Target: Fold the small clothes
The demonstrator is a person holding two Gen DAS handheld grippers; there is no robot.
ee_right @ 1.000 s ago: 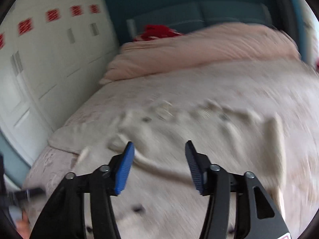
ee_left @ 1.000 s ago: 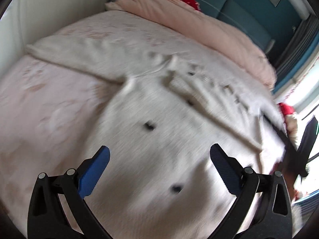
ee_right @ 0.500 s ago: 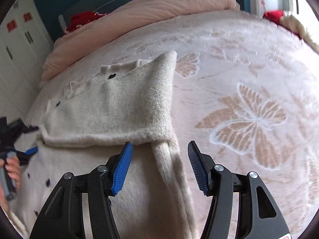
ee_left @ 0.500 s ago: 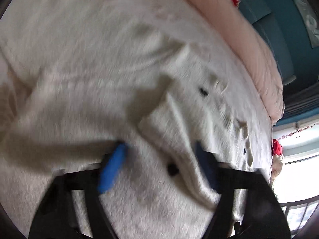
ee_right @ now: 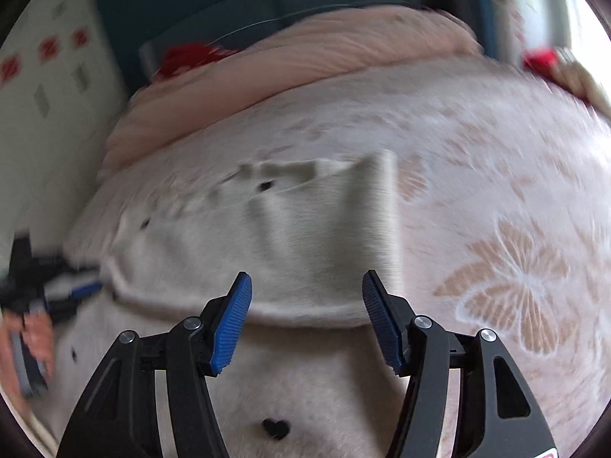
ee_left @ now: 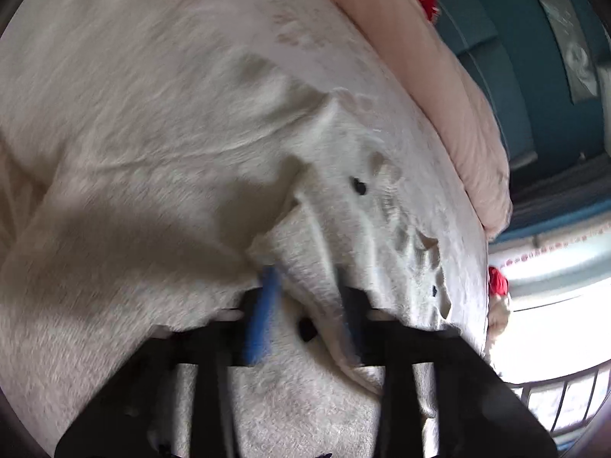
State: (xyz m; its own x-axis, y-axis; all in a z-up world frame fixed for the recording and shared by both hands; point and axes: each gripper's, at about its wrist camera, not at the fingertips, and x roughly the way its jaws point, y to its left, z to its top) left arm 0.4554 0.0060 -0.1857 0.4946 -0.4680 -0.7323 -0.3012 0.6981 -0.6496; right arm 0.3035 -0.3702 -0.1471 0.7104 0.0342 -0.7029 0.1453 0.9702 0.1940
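A cream knitted cardigan (ee_right: 313,229) with small dark buttons lies spread on the bed (ee_right: 515,175), whose pale cover carries tan butterfly patterns; one part is already folded over the body, its fold edge running across just beyond the right tool (ee_right: 307,318). That tool hovers over the garment with its blue pads wide apart, holding nothing. The left tool (ee_left: 305,313), blurred in its own view, has its pads pressed close on a raised flap of the cardigan's edge near a dark button (ee_left: 359,186). A pink duvet (ee_right: 305,72) is bunched at the far end of the bed.
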